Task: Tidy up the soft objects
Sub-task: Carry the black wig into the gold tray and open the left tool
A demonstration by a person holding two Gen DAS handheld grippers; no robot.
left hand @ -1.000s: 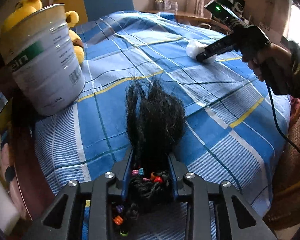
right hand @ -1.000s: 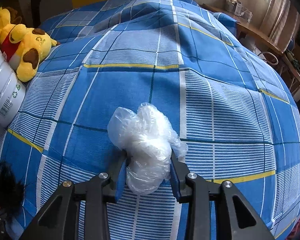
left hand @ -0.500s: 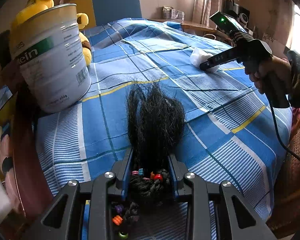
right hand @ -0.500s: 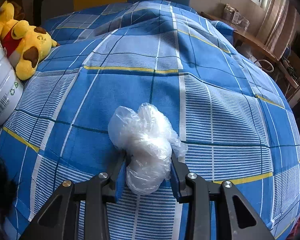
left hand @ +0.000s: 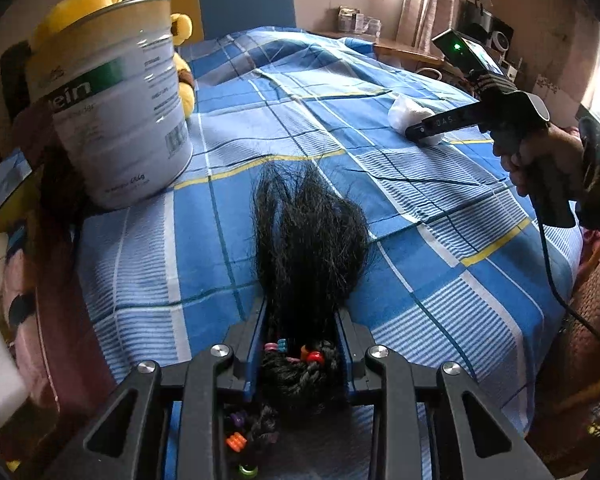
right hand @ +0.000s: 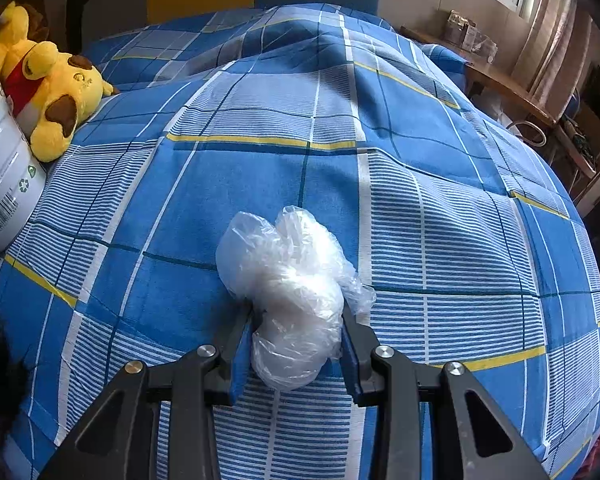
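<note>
My left gripper (left hand: pixel 300 320) is shut on a black hair piece (left hand: pixel 308 240) with braids and coloured beads, held just above the blue plaid bedspread (left hand: pixel 440 272). My right gripper (right hand: pixel 298 320) is shut on a crumpled clear plastic bag (right hand: pixel 288 276) over the bedspread (right hand: pixel 440 240). The right gripper and the bag (left hand: pixel 406 114) also show in the left wrist view at the right. The tip of the hair piece (right hand: pixel 0 368) shows at the left edge of the right wrist view.
A large white tin can (left hand: pixel 116 120) stands at the bed's left edge, also seen in the right wrist view (right hand: pixel 4 172). A yellow plush toy (right hand: pixel 48 92) lies behind it. A blue headboard (left hand: pixel 244 0) and a desk (right hand: pixel 512 96) stand beyond the bed.
The left gripper has risen and tilted a little with the hair piece, so the can appears farther up. The right gripper holds the bag almost still.
</note>
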